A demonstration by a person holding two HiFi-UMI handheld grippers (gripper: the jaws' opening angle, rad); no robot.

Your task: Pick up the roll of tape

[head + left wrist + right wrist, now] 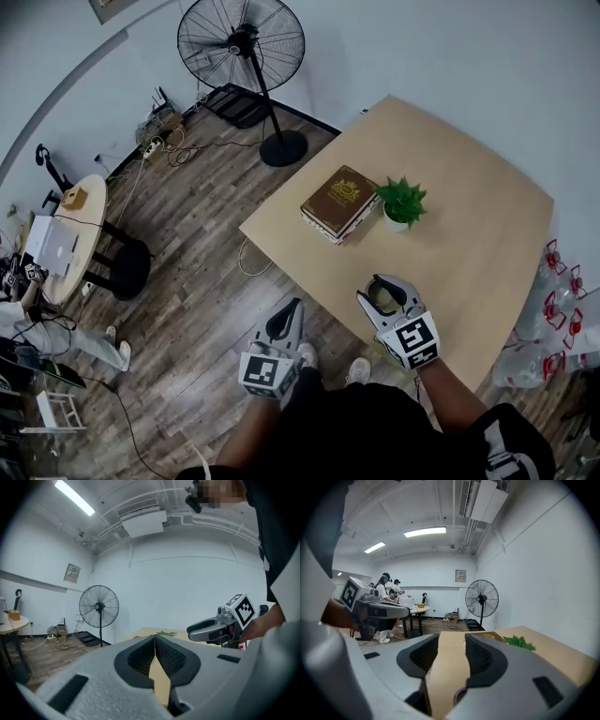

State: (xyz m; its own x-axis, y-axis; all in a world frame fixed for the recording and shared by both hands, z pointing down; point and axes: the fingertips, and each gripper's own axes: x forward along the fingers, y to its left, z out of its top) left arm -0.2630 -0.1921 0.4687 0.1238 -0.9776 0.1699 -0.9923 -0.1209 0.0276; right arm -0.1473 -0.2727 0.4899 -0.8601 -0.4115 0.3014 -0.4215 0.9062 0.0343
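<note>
A small pale roll of tape [382, 298] lies on the light wooden table [469, 216] near its front edge. My right gripper [369, 288] is low over the table, open, with the roll between its fingers; I see no pad pressing on it. In the right gripper view the gap between the jaws [452, 644] is wide, and only a dark curved edge of the roll of tape [459, 696] shows low down. My left gripper [296, 306] hangs over the wooden floor just left of the table's edge, its pads closed together [154, 641] on nothing.
A brown book [339, 202] and a small potted plant [401, 202] stand mid-table beyond the roll. A standing fan [242, 42] is past the table's far-left corner, a round side table [70, 234] at the left, plastic bottles [562, 300] on the floor at the right.
</note>
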